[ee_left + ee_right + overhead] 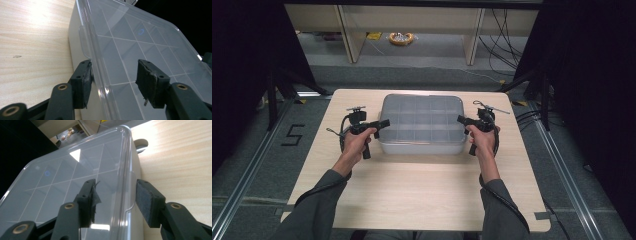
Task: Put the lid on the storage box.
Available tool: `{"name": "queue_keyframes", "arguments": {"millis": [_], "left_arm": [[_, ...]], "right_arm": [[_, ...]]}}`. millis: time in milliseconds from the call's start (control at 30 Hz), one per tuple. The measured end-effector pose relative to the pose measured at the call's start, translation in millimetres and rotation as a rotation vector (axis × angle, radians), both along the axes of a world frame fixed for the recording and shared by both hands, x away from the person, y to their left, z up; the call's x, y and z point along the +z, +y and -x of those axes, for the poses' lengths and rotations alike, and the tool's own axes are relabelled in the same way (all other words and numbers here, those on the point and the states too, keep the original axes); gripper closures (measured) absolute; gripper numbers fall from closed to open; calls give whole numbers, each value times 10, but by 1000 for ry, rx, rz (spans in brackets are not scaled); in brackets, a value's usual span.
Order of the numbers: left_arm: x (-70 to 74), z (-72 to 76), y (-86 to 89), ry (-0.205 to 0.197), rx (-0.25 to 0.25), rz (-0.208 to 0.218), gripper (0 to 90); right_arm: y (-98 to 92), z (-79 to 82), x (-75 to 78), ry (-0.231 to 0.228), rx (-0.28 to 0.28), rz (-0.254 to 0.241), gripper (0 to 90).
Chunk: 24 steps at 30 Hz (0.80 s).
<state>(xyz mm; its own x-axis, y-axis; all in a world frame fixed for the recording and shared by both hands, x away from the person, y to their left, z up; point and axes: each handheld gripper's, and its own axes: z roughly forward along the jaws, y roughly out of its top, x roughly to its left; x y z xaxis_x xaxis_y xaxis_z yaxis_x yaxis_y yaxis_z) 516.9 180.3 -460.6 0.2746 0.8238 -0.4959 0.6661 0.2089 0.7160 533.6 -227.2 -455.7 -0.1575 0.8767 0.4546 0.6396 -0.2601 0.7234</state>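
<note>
**Inspector:** Where does the box stand?

**Observer:** The clear plastic box (422, 124), lid on and divided into compartments, sits at the middle of the light wooden counter (412, 195), slightly toward the far edge.

**Inspector:** Left side?

**Observer:** The left gripper (382, 123) straddles the box's left rim. In the left gripper view its outer pad (83, 86) touches the side wall just below the lid edge; the other pad (150, 83) hangs above the lid, apart from it. Jaws partly spread, nothing clamped.

**Inspector:** Right side?

**Observer:** The right gripper (460, 120) straddles the right rim likewise. Its pads sit either side of the lid edge, seemingly clear of it, though the angle is poor. Nothing is gripped.
</note>
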Motion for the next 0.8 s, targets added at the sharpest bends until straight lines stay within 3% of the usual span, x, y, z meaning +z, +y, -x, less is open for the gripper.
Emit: {"name": "queue_keyframes", "arguments": {"millis": [33,200,267,300,367,500,533,567,600,633,700,733,800], "left_arm": [[3,0,1,-1,2,-4,467],[4,5,4,-11,15,-39,543],[0,-11,15,-14,11,-44,576],[4,-17,8,-17,16,-49,590],[19,-27,-17,-18,21,-76,595],[45,-41,-44,-20,26,-101,596],[46,-43,-47,-20,19,-113,598],[43,-44,-54,-24,19,-125,602],[43,-43,-44,-25,8,-142,604],[44,-44,-46,-27,6,-145,604],[44,-45,-46,-29,2,-143,607],[45,-45,-47,-29,0,-141,607],[43,-47,-48,-25,-7,-137,595]], "right_arm": [[41,21,39,52,-30,-42,540],[7,15,85,3,-34,-5,598],[-7,23,107,-3,-31,-27,629],[-34,19,109,-15,-28,-14,646],[-56,20,107,-15,-37,-50,659],[-63,11,133,-29,-42,-63,682],[-102,-18,113,-68,-23,-18,691],[-75,-7,152,-32,-38,-66,698],[-103,-44,127,-63,-30,-19,698],[-69,-34,153,-27,-50,-59,697],[-88,-63,128,-26,-37,-57,740],[-75,-67,119,-17,-31,-104,740],[-35,-76,120,-22,-22,-63,725]]}}
